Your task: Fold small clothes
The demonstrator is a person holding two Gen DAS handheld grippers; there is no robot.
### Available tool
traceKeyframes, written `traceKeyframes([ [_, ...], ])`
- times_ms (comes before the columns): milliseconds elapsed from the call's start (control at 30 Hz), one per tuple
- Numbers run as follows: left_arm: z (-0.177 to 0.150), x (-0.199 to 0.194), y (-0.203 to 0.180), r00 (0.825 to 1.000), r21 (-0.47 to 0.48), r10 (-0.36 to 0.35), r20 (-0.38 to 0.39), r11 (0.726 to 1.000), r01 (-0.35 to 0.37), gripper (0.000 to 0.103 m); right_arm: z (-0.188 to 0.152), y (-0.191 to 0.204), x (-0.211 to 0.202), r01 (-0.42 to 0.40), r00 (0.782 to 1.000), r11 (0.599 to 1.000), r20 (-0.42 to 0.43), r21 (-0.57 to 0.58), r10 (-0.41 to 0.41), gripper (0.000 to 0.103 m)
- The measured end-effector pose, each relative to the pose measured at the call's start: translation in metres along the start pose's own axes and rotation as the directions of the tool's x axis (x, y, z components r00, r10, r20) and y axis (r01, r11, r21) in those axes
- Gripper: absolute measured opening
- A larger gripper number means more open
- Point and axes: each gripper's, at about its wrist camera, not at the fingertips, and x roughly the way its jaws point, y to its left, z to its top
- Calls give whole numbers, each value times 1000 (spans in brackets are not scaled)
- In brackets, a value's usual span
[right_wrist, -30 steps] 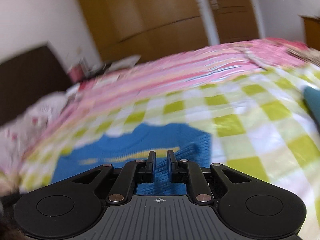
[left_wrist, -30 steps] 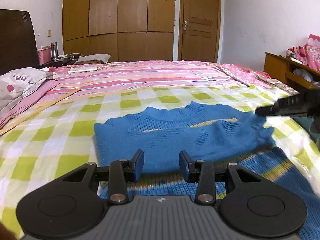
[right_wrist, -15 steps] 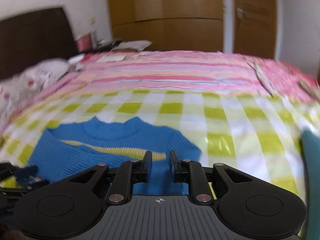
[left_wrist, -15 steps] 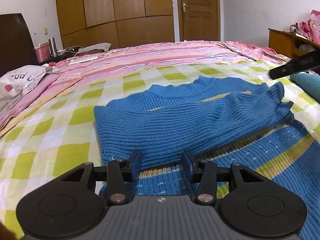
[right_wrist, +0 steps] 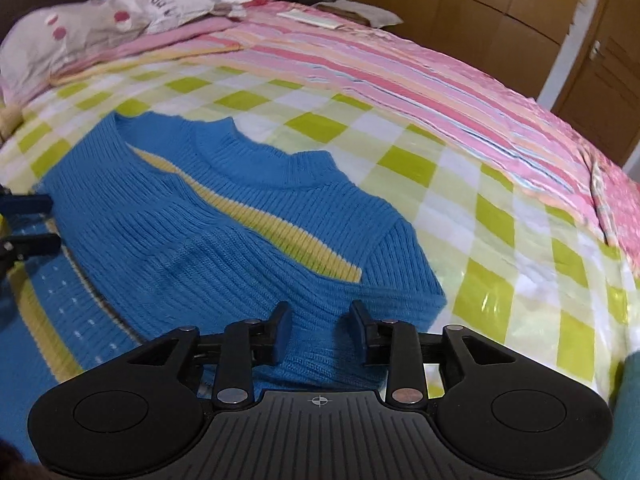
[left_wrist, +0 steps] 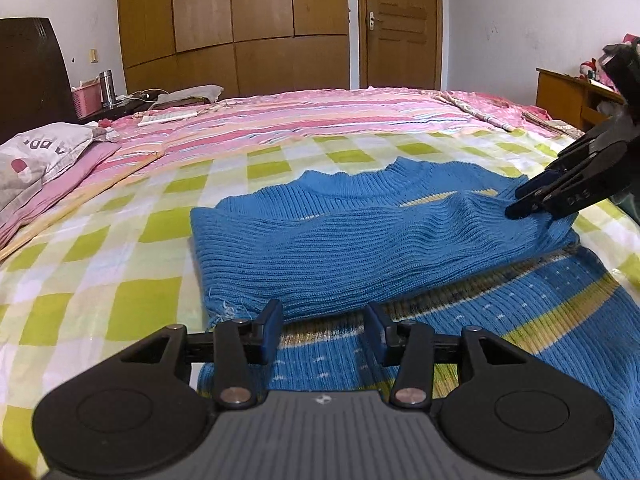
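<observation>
On the checked bed (left_wrist: 132, 240) lies the blue sweater (left_wrist: 360, 248), its sleeve folded across. Left gripper (left_wrist: 323, 330), at 6 o'clock, stands part open over the hem, gripping nothing. Right gripper (right_wrist: 319, 332) jaws are opening, knit between them unpinched.

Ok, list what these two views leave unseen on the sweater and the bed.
- Sweater hem: cut off at the bottom of both views by each gripper's body.
- Sleeve folded across the chest hides the front below it.
- Teal item: cropped by the right-wrist view's edge, unidentifiable.
- Bed near edge: out of frame.
</observation>
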Motion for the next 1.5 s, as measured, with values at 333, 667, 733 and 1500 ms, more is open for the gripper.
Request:
traceKeyframes([
  [333,8,-5,9,999,-11,28,46,1000,-27,50,12,4,-8,16,999,1000,41,12,-16,5],
  [667,3,7,26,989,-14,149,-10,989,-150,53,16,4,14,116,992,990,32,78,-119,13],
  [733,1,2,27,987,0,159,-10,987,-159,53,15,2,1,96,992,988,73,124,-105,13],
  [1500,-9,-8,24,984,-15,141,-108,990,-144,54,-50,30,-33,-11,999,970,33,243,3,30],
])
